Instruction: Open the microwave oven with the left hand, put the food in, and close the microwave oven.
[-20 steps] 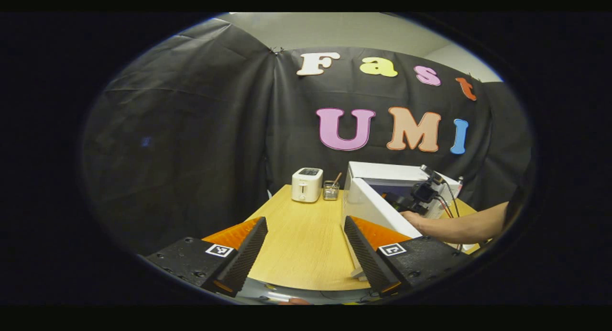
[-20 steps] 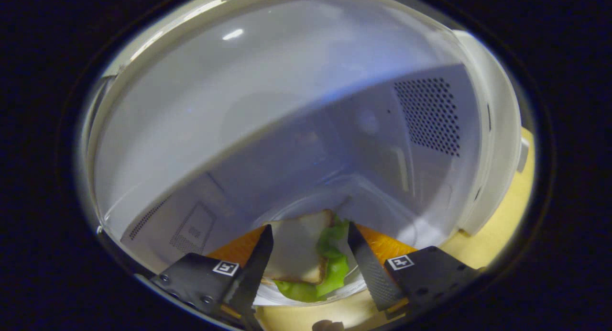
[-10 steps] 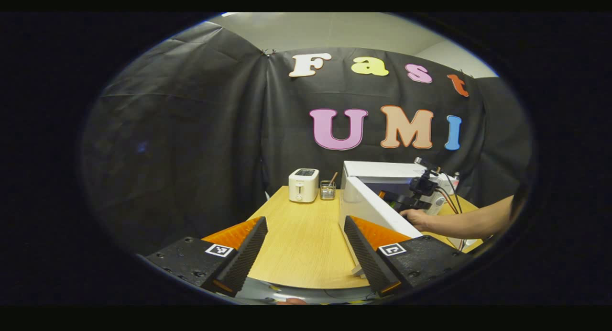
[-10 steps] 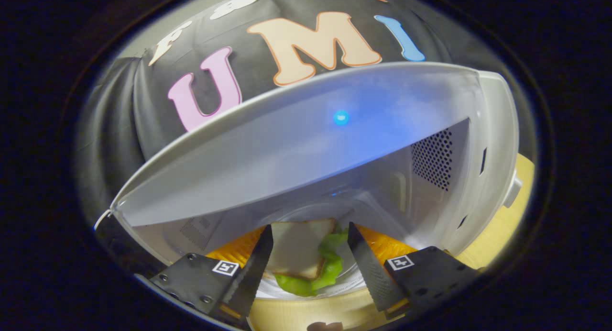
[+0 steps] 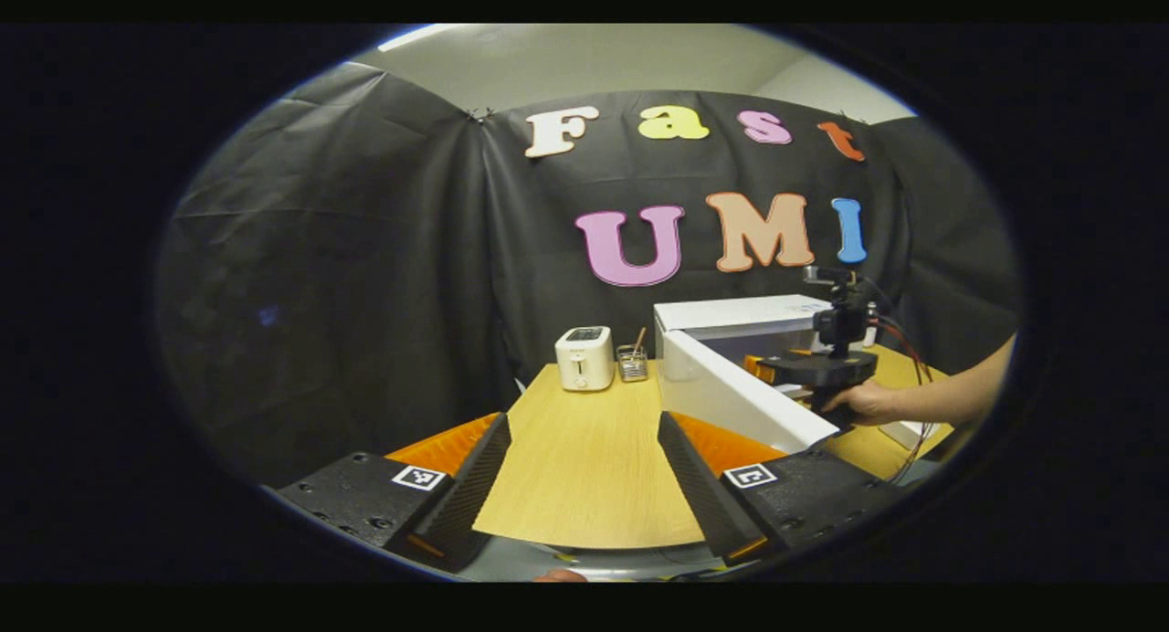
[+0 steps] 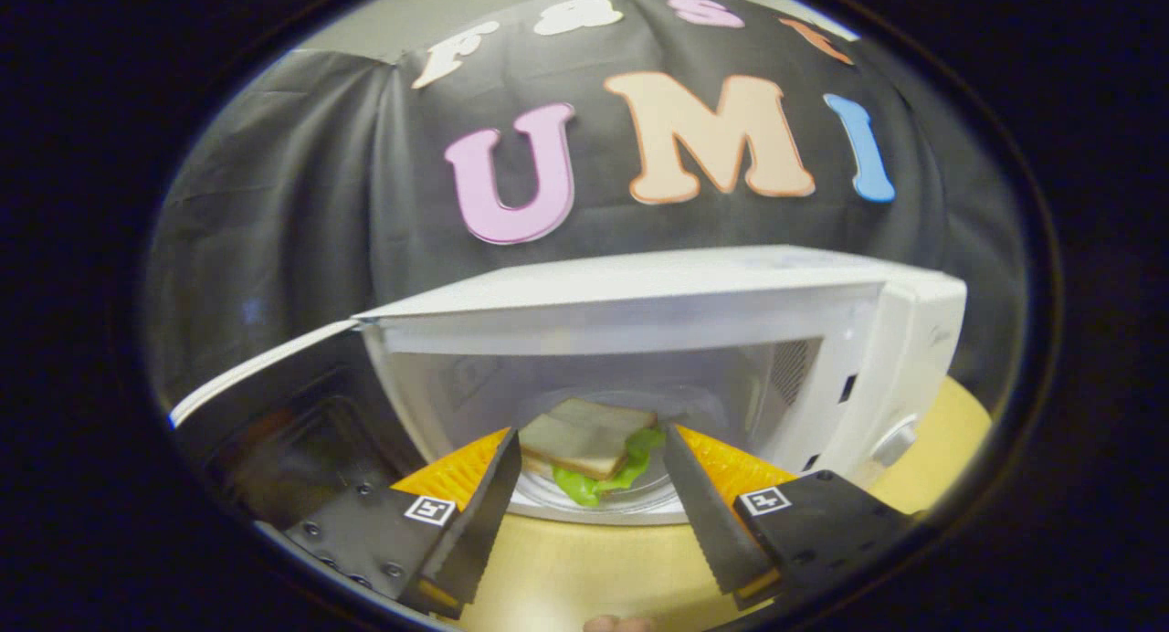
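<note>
Sandwich sits inside the open microwave, both grippers spread wide and holding nothing.

In the left gripper view, the left gripper (image 5: 584,477) hangs over the wooden table (image 5: 584,468) with its fingers wide apart; ahead and a little left of it stand a small white toaster (image 5: 584,358) and, just beside that, a glass holder (image 5: 631,363); ahead to its right is the white microwave (image 5: 731,317) with its door (image 5: 731,399) swung out toward the camera, and farther right a hand (image 5: 863,402) holds the right gripper (image 5: 813,369) just in front of the cavity. In the right gripper view, the right gripper (image 6: 592,486) has its fingers wide apart with nothing between them; the door (image 6: 265,367) lies off to its left, and straight ahead, between the two fingers in the picture, the sandwich (image 6: 589,440) with green lettuce rests on a plate (image 6: 594,509) inside the microwave (image 6: 658,340), whose control panel is to the right.
</note>
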Tool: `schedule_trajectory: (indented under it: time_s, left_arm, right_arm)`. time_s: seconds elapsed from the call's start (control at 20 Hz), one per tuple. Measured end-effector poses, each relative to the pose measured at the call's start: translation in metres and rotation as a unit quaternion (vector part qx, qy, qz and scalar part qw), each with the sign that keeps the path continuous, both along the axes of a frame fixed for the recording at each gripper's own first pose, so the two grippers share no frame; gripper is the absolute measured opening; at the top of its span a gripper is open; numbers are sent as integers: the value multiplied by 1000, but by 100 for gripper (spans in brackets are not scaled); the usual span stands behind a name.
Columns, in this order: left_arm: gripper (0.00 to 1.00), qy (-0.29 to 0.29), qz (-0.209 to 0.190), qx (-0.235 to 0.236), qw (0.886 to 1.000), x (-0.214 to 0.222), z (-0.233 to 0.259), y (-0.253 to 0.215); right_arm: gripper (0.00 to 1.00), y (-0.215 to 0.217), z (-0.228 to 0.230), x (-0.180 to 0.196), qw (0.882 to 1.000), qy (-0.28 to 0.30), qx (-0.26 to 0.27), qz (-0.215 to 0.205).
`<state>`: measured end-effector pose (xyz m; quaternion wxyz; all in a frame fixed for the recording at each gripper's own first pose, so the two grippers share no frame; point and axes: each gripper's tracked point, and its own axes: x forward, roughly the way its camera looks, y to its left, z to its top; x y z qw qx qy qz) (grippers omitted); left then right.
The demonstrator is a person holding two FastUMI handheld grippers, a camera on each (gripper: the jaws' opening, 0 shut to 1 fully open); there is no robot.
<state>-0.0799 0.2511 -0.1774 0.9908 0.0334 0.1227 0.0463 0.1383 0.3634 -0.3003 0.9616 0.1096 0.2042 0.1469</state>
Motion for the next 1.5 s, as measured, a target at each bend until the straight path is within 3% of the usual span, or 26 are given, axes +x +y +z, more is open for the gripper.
schedule_trajectory:
  time_s: [0.2, 0.35, 0.5, 0.65, 0.8, 0.9, 1.2, 1.25, 1.3, 1.35, 1.5]
  left_arm:
    - [100, 0, -15, -12, 1000, 2, -8, -12]
    - [93, 19, -41, -26, 999, 4, -24, -23]
    - [79, 28, -62, -36, 997, 7, -34, -32]
    - [71, 36, -79, -26, 996, 12, -43, -40]
    - [24, 44, -88, -12, 995, 17, -51, -50]
    - [0, 48, -100, -6, 994, 19, -57, -61]
    - [0, 61, -109, -1, 992, 25, -81, -82]
    - [0, 68, -108, -2, 992, 25, -88, -83]
    - [0, 73, -107, -2, 992, 25, -93, -85]
    - [0, 76, -104, 0, 992, 26, -96, -86]
    - [1, 76, -113, -5, 991, 28, -97, -97]
  right_arm:
    - [86, -34, 57, -30, 997, -62, -19, 29]
    - [86, -69, 99, -41, 995, -95, -20, 25]
    - [89, -112, 141, -48, 993, -119, -15, 0]
    - [89, -144, 172, -47, 990, -139, -31, -10]
    - [89, -164, 201, -48, 988, -149, -31, -24]
    - [89, -175, 217, -48, 987, -155, -25, -34]
    - [89, -193, 248, -59, 985, -167, -21, -41]
    - [98, -199, 256, -59, 984, -170, -16, -47]
    - [98, -205, 262, -58, 983, -174, -14, -54]
    - [90, -209, 266, -57, 983, -176, -10, -58]
    - [90, -222, 276, -58, 982, -175, -10, -67]
